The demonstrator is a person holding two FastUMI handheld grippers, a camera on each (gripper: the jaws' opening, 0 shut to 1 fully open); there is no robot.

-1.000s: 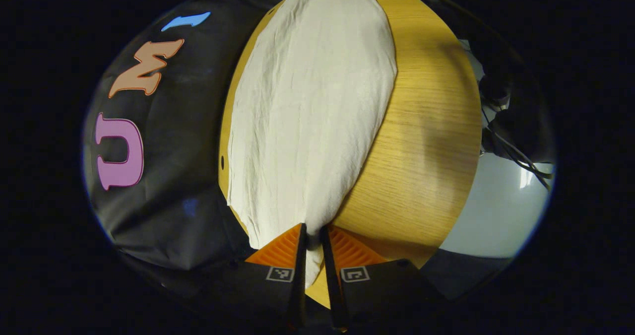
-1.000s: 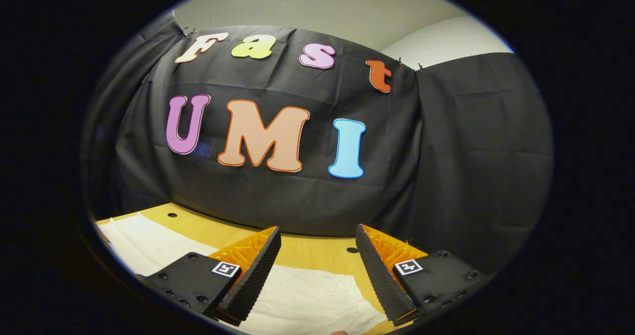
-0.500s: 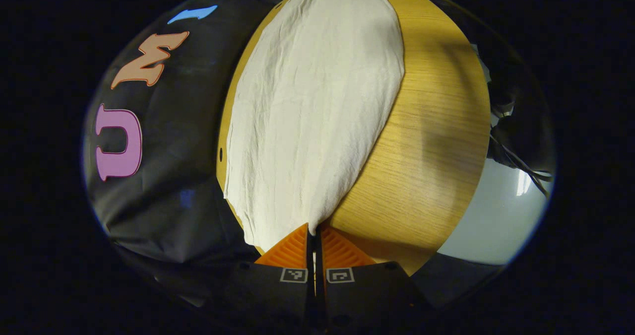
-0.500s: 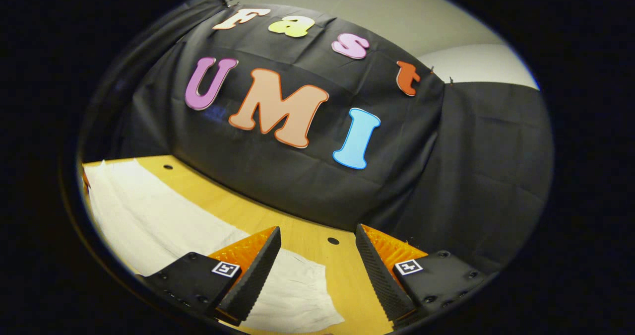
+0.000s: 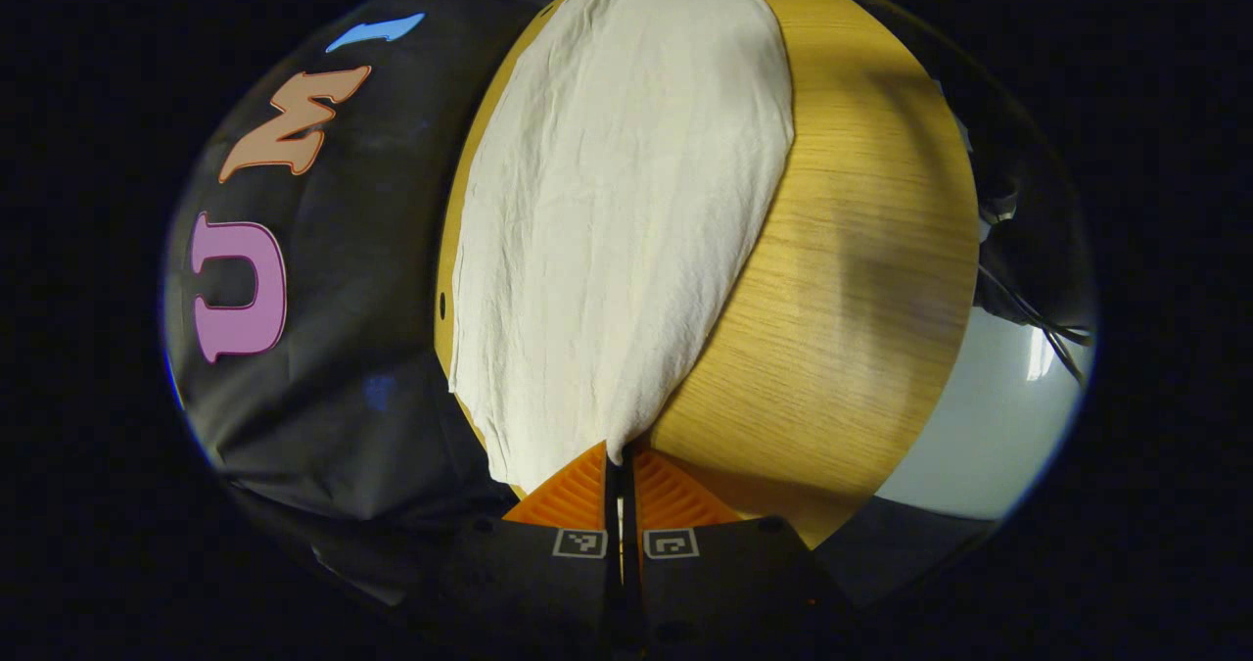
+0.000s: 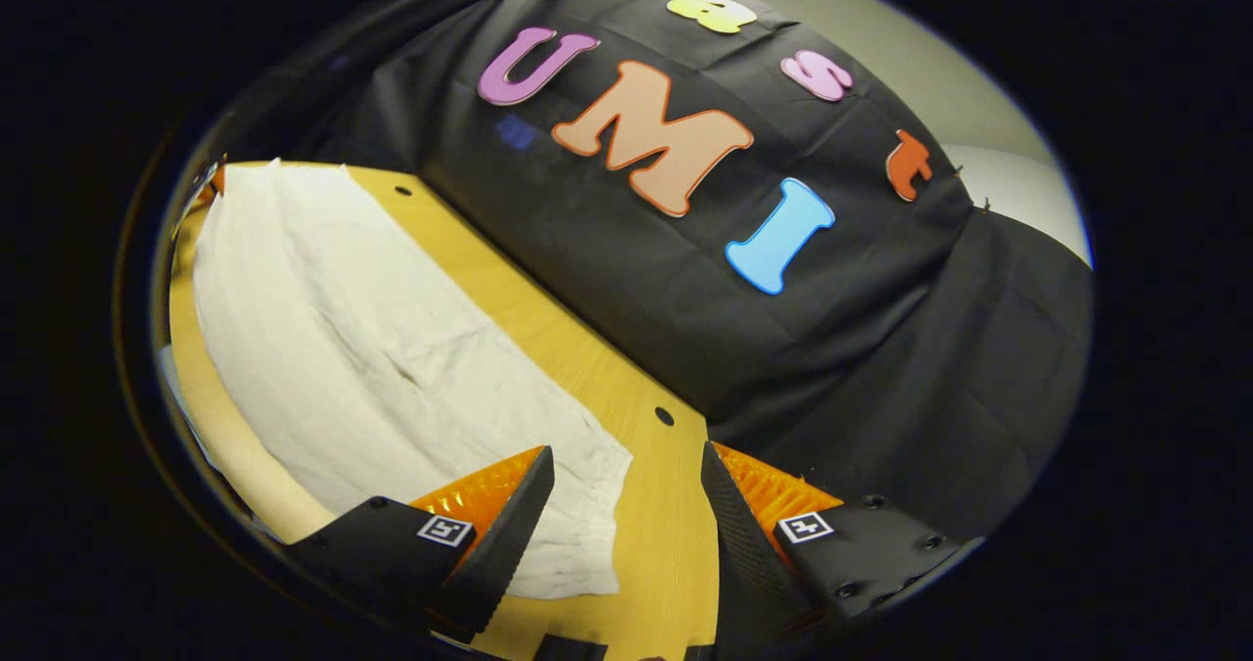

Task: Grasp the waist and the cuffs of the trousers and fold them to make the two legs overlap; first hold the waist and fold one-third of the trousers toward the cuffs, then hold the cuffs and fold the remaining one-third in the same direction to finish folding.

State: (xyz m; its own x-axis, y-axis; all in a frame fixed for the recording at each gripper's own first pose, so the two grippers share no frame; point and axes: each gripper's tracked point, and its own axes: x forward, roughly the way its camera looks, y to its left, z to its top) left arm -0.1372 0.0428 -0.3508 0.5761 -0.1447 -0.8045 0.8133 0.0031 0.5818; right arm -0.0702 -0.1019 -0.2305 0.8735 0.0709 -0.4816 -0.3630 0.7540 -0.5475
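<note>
Cream-white trousers (image 5: 617, 211) lie lengthwise on a wooden table (image 5: 842, 279), legs laid one on the other. In the left gripper view my left gripper (image 5: 620, 460) is shut on the near end of the trousers, the cloth pinched between its fingertips. In the right gripper view the same trousers (image 6: 372, 357) stretch away to the upper left, their gathered end near the bottom. My right gripper (image 6: 626, 490) hovers open just over that end, one finger (image 6: 509, 524) above the cloth and the other above bare wood.
The booth's black cloth wall (image 6: 803, 348) runs along the table's far edge, close behind the trousers. Small holes (image 6: 664, 415) dot the tabletop. In the left gripper view cables (image 5: 1028, 308) and pale floor (image 5: 989, 416) lie past the table's right edge.
The left gripper closed on the trouser end about a second ago and has held since. The right gripper view has tilted down and rolled, bringing much more of the trousers into sight.
</note>
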